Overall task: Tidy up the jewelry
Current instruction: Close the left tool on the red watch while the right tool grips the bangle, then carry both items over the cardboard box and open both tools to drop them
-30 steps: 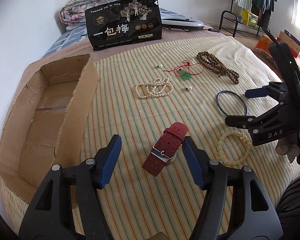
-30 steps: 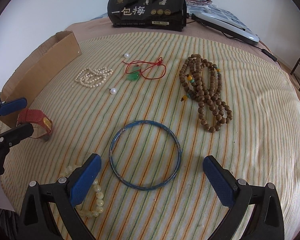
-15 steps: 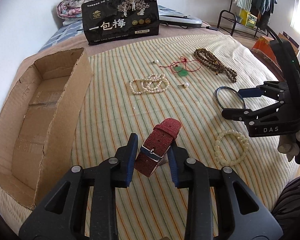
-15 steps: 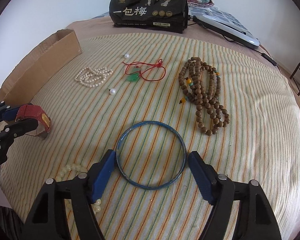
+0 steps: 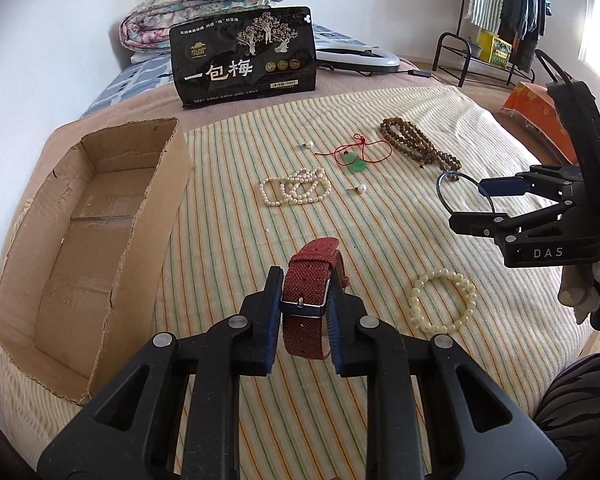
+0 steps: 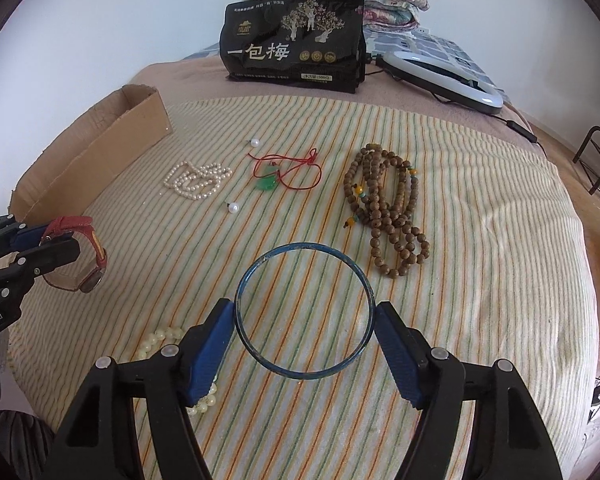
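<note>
Both grippers hold jewelry above the striped cloth [image 6: 480, 280]: the left gripper [image 5: 303, 312] clamps the red watch [image 5: 310, 280], the right gripper [image 6: 305, 340] pinches the blue bangle [image 6: 304, 312] across its rim. The thin, rigid bangle could spring out sideways. Readable: "DAS", "一包梅" on the black bag [image 6: 292, 40].

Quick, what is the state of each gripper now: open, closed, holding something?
Left gripper: closed on the red watch, lifted off the cloth.
Right gripper: fingers closed against both sides of the blue bangle.
</note>
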Demonstrator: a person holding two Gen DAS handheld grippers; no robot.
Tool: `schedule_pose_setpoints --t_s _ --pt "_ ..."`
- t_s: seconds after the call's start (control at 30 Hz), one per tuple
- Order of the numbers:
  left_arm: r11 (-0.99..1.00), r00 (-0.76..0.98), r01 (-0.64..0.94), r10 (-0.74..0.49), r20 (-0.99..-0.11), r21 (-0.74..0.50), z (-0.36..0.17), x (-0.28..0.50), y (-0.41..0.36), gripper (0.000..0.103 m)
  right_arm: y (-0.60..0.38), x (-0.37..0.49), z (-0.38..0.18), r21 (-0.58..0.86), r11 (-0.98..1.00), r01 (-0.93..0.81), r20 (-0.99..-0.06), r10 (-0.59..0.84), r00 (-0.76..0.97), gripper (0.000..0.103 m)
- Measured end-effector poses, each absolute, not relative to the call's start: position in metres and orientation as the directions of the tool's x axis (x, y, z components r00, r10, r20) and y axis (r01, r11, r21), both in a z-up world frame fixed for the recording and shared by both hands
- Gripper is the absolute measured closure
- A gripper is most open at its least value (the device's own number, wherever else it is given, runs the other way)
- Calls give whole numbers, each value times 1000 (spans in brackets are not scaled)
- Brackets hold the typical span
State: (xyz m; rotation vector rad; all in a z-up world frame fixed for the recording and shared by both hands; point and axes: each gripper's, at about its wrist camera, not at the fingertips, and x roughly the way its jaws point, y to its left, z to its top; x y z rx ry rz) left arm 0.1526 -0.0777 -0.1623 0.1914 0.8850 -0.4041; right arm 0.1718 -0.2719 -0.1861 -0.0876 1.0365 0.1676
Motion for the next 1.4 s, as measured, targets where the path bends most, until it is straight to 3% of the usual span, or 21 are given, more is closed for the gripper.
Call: schedule_pose_setpoints --t_s 0.37,0.77,1.4 --pt "926 630 376 -274 -727 -23 -121 136 -51 84 -265 160 -142 -14 984 -178 -806 95 584 30" --pt "964 721 265 -198 -664 -1 -84 124 9 84 -213 162 -96 4 972 -236 -733 164 660 30" --pt "997 782 76 -45 -621 23 -71 131 102 84 -97 216 -84 21 926 -377 -702 282 654 29"
